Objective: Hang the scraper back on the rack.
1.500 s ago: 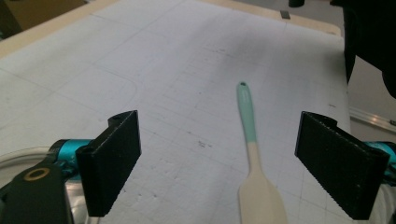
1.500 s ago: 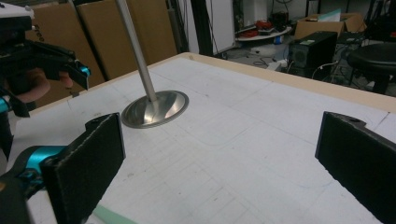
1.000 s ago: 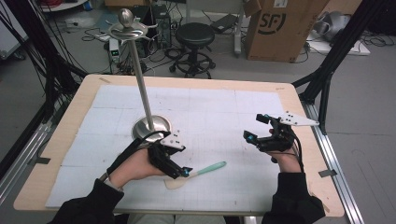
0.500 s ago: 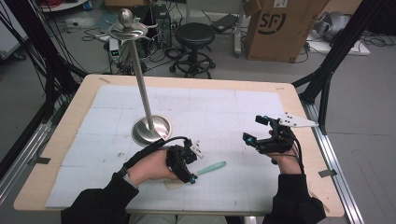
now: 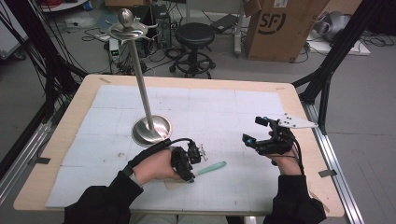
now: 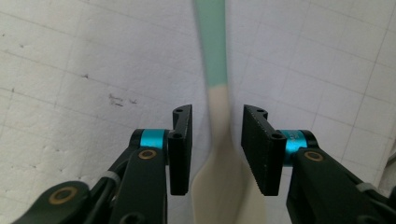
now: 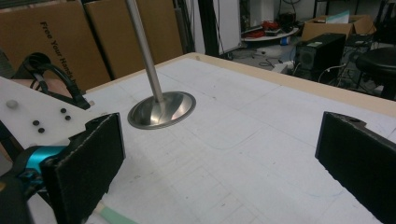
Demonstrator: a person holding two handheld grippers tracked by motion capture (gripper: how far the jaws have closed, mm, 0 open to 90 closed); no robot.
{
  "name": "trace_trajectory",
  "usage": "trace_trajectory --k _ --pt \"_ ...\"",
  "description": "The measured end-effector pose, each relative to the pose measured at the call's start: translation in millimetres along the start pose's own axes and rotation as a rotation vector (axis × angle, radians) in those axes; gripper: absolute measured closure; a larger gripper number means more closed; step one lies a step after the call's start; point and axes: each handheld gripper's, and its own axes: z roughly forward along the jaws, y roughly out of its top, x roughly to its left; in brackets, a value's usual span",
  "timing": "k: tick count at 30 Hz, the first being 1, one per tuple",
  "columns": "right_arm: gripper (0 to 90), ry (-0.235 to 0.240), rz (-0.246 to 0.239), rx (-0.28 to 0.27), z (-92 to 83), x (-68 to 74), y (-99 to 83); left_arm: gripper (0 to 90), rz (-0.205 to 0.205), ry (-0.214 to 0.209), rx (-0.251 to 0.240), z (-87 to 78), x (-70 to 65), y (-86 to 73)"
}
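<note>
Two tongs (image 5: 189,163) (image 5: 259,135), one spatula (image 5: 209,168), one stand (image 5: 150,129)

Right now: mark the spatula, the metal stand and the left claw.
spatula (image 6: 211,56): left gripper view, on its green handle.
metal stand (image 5: 152,129): high view, on its round base.
left claw (image 6: 215,140): left gripper view, midway between its fingertips, open astride the spatula's cream neck.

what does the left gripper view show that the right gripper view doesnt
Left gripper view: the spatula's cream neck between the left gripper's open fingers, a gap on each side, its green handle running away from them.

Right gripper view: the steel stand, the table's wooden edge, cardboard boxes, and the right gripper's fingers spread wide with nothing between them.

Both: the white gridded mat and a bit of the spatula's green.
</note>
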Motion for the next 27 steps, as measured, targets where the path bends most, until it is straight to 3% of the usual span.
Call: trace_trajectory --k 5,11,16,20,25,27 --pt "0.4 -0.001 0.005 -0.006 -2.9 0.0 0.4 68.2 -0.003 -0.014 0.078 6.1 -1.8 8.0" --pt "0.4 -0.008 0.008 -0.013 -5.9 -1.0 -0.5 74.5 -0.010 -0.003 0.120 7.8 -0.1 14.7" --pt "0.4 -0.008 0.009 -0.010 -4.9 -0.2 -0.8 80.0 -0.019 -0.043 0.084 7.0 7.7 9.7" --pt "0.4 -0.003 0.007 0.003 -2.7 0.4 -2.2 80.4 -0.019 -0.040 0.056 5.7 7.4 5.7" --pt "0.4 -0.005 0.006 0.004 -2.3 0.0 -2.5 80.4 -0.018 0.000 0.033 0.0 7.3 2.1" --pt "0.4 -0.008 0.012 0.002 -3.8 -0.9 -2.6 80.4 -0.012 0.004 0.001 -6.1 6.3 -0.7"
